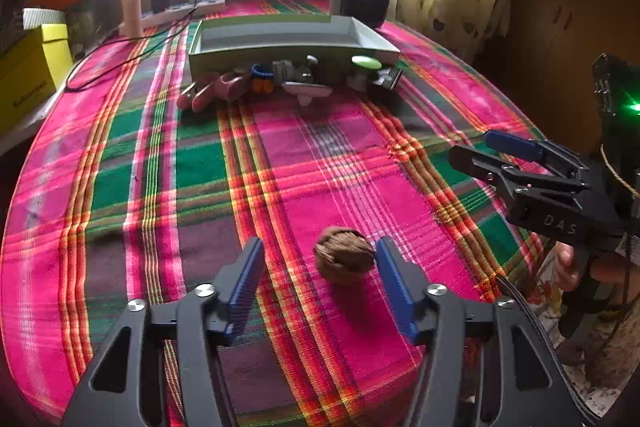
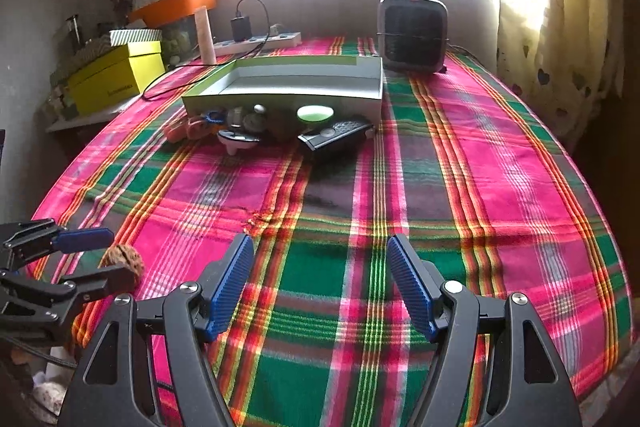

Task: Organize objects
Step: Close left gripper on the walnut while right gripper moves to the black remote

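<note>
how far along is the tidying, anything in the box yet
Done: nothing that shows; what can be seen of the open box holds nothing. In hand: the left gripper stands open around the walnut, not yet clamped; the right gripper is open over bare cloth. Left: the remote and small items lined along the box's front.

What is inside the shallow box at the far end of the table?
The shallow box shows only bare pale floor and inner walls in both views. Its near wall hides the front strip of floor, so small items there cannot be excluded.
</note>
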`<state>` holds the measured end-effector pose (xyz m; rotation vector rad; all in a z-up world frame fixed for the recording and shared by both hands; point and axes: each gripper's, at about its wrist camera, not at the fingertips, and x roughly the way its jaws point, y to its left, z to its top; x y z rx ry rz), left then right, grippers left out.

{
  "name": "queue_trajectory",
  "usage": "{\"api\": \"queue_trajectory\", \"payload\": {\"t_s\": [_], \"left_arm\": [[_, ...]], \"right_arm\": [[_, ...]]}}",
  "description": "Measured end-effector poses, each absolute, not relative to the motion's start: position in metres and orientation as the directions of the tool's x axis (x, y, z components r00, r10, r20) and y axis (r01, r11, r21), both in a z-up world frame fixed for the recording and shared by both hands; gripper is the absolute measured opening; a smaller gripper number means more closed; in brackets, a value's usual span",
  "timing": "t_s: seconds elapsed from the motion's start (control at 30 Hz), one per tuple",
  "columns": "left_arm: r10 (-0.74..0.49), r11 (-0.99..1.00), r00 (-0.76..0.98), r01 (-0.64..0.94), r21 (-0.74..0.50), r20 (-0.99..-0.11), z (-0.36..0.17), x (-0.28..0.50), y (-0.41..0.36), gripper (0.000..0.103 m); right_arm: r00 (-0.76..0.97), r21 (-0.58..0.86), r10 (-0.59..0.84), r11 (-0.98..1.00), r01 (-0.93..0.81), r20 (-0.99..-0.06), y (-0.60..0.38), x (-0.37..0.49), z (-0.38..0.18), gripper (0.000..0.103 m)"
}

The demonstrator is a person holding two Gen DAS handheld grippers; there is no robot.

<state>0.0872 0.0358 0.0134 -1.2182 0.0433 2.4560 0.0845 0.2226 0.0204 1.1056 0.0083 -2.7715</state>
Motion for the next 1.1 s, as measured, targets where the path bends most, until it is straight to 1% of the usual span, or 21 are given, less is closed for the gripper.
{"api": "queue_trajectory", "payload": {"t_s": [0.03,0.1,0.17,0.27,1.1], "left_arm": [[0.33,-0.921,-0.544,-0.364,-0.138,-0.771,0.013,0.088,0.037,0.05],[0.322,-0.923,-0.542,-0.362,-0.13,-0.776,0.011,0.088,0.039,0.043],[0.317,-0.925,-0.549,-0.358,-0.125,-0.774,0.01,0.087,0.039,0.041],[0.303,-0.931,-0.558,-0.348,-0.114,-0.772,0.009,0.085,0.04,0.031],[0.275,-0.945,-0.595,-0.313,-0.098,-0.755,0.009,0.029,0.041,0.031]], "right_arm": [[-0.714,0.053,-0.145,-0.987,0.149,-0.685,0.223,0.085,0.02,0.07],[-0.715,0.051,-0.143,-0.988,0.148,-0.684,0.223,0.085,0.02,0.07],[-0.714,0.054,-0.144,-0.988,0.148,-0.686,0.223,0.085,0.02,0.07],[-0.712,0.053,-0.143,-0.988,0.147,-0.688,0.224,0.083,0.019,0.07],[-0.689,0.085,-0.128,-0.992,0.097,-0.713,0.225,0.039,0.02,0.07]]}}
